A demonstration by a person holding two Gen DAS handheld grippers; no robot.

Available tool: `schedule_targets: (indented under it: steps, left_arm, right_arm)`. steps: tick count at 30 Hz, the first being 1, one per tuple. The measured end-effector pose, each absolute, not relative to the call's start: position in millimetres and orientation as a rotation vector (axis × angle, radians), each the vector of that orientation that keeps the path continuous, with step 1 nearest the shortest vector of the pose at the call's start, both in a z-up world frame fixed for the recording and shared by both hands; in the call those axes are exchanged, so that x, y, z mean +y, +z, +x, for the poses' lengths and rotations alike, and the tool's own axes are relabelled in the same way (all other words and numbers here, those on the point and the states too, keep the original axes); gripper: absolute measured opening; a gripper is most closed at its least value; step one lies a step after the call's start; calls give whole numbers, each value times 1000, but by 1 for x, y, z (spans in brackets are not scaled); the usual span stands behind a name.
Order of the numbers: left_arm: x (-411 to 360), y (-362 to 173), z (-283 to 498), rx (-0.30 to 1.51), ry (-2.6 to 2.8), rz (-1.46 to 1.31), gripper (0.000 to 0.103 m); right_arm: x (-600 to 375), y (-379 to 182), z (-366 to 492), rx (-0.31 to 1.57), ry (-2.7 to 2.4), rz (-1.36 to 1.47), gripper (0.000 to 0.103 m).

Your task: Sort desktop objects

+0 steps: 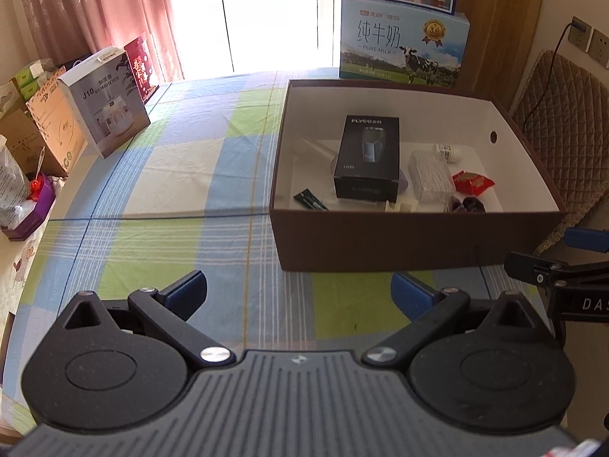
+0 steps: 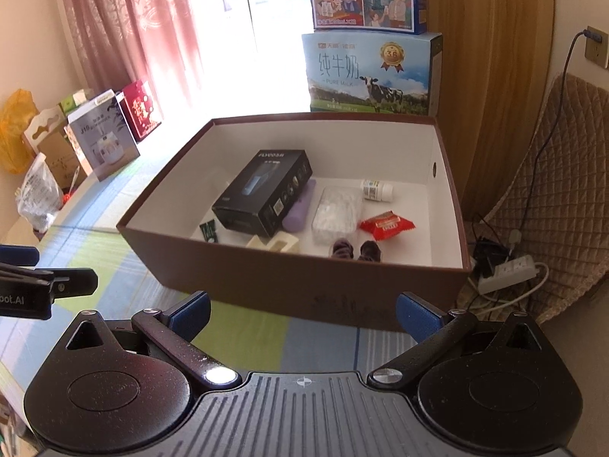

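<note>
A brown cardboard box (image 1: 411, 240) (image 2: 274, 285) with a white inside stands on the checked tablecloth. In it lie a black shaver box (image 1: 367, 156) (image 2: 262, 194), a clear plastic case (image 1: 432, 175) (image 2: 335, 209), a red snack packet (image 1: 472, 182) (image 2: 386, 224), a small white bottle (image 1: 449, 151) (image 2: 377, 189), a purple item (image 2: 298, 209), a dark sachet (image 1: 310, 200) (image 2: 208, 230) and dark wrapped sweets (image 2: 356, 249). My left gripper (image 1: 298, 295) hovers open before the box's near wall, nothing between its fingers. My right gripper (image 2: 302, 314) is open too, at the box's near side.
A humidifier carton (image 1: 108, 103) (image 2: 102, 133), a red gift bag (image 1: 141, 64) and other cartons line the table's left edge. Milk cartons (image 1: 403, 47) (image 2: 371, 72) stand behind the box. A padded chair (image 2: 559, 198) and a power strip (image 2: 506, 272) are at the right.
</note>
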State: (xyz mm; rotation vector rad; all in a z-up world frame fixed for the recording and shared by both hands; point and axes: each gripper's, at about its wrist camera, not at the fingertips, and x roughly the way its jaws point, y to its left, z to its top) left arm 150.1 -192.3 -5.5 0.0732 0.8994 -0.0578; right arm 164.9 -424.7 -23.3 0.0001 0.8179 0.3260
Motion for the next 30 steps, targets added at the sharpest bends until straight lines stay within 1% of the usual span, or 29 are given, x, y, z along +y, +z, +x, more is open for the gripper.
schedule_targets:
  steps: [15,30]
  left_arm:
    - [-193,-17,127,941,-64,95,102]
    - [-194,-21,115,944,-59,110,102]
  right_arm:
    - [-421,-27,141,832,342,-24,101]
    - [-417,-34,124,864,350,-17,101]
